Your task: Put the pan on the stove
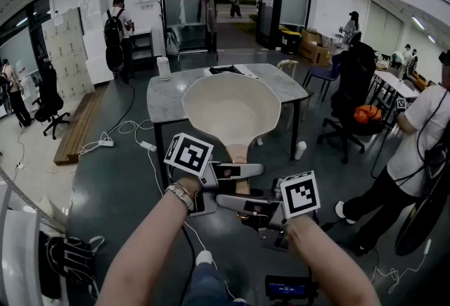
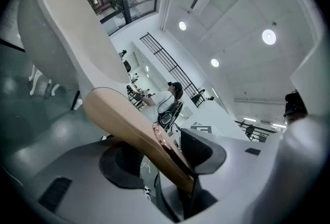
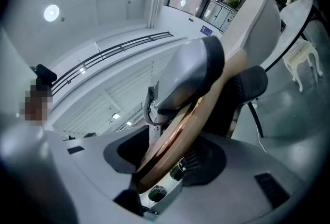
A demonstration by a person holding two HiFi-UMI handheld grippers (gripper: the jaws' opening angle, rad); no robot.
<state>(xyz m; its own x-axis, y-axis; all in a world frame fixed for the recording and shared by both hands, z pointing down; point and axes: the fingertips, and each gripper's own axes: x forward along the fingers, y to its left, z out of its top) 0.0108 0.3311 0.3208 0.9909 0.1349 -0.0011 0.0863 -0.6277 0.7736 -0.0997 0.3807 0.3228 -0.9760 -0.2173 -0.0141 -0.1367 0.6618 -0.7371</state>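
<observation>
Only the gripper views show jaws clamping the pan handle.

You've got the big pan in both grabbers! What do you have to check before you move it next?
1. Left gripper closed on the wooden handle: ok, its pads press on the handle from both sides.
2. Right gripper closed on the same handle: ok, it grips just below the left one.
3. Pan empty inside: ok, nothing to spill.
4. Stove in sight: cannot tell, none can be made out on the table ahead.
5. People away from the pan: ok, the nearest person stands off to the right.
</observation>
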